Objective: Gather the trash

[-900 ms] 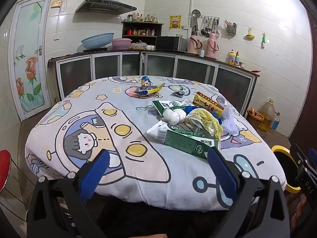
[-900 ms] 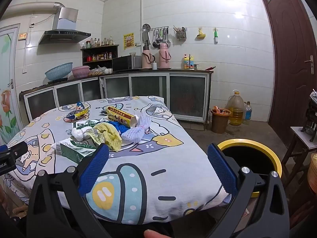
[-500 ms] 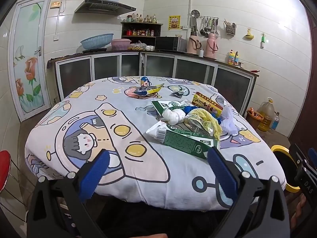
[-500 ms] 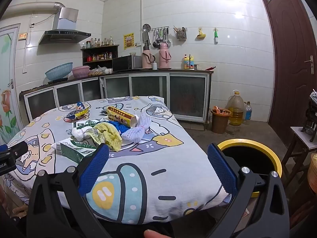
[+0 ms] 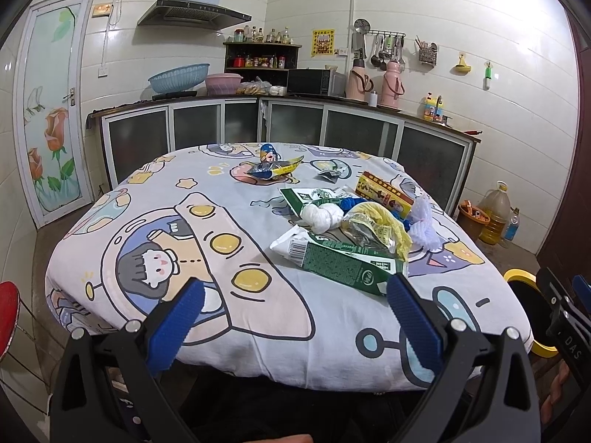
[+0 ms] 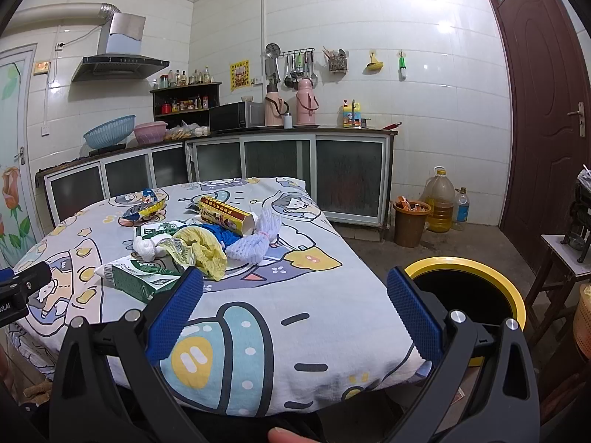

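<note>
A heap of trash lies on the cartoon-print tablecloth (image 5: 184, 243): a green carton (image 5: 347, 265) (image 6: 142, 277), a yellow wrapper (image 5: 380, 227) (image 6: 207, 247), a white wad (image 5: 321, 216), white foam netting (image 6: 255, 241), a yellow-red box (image 5: 384, 193) (image 6: 225, 216) and a blue-yellow snack bag (image 5: 273, 168). My left gripper (image 5: 293, 321) hangs open near the table's front edge, short of the carton. Held wide open over the table's right corner, my right gripper (image 6: 293, 317) has nothing between its blue pads. A yellow-rimmed black bin (image 6: 469, 288) (image 5: 524, 295) stands on the floor to the right.
Kitchen counters (image 5: 258, 103) run behind the table. A brown bucket (image 6: 410, 221), an oil jug (image 6: 439, 199) and a bottle stand by the far wall. A wooden stool (image 6: 565, 258) and dark door (image 6: 546, 110) are at the right, a red stool (image 5: 7, 317) at the left.
</note>
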Tool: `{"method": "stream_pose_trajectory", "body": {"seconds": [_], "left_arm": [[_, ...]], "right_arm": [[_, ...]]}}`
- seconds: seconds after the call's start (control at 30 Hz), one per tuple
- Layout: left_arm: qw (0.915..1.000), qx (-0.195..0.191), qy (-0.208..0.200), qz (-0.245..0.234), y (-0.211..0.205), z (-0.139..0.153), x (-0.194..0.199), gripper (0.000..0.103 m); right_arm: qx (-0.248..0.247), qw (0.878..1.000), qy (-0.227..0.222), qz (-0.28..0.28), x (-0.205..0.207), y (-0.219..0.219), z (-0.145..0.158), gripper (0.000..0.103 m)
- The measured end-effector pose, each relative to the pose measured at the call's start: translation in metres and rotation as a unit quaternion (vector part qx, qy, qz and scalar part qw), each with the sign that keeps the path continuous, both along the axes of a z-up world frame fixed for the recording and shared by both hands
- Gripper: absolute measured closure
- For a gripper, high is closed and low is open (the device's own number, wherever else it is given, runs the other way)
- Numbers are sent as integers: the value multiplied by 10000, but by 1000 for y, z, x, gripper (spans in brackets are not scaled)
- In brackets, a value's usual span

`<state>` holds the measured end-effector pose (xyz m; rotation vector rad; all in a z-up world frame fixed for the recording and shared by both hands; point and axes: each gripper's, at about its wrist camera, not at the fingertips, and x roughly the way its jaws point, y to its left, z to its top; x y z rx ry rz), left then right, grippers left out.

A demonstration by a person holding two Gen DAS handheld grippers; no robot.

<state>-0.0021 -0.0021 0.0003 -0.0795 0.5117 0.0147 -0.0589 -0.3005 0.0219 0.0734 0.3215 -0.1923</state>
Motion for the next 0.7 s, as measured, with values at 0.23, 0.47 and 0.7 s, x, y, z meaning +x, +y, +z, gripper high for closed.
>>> {"method": "stream_pose_trajectory", "body": {"seconds": [0.23,0.47,0.7], "left_arm": [[10000,13,2,-4,0,0,0,8],[10000,15,1,-4,-1,0,0,8],[10000,13,3,-1,-1,0,0,8]], "right_arm": [[-2,10000,10,4,1,0,-1,7],[0,10000,25,5,3,0,-2,7],[4,10000,24,9,2,0,-2,7]]}}
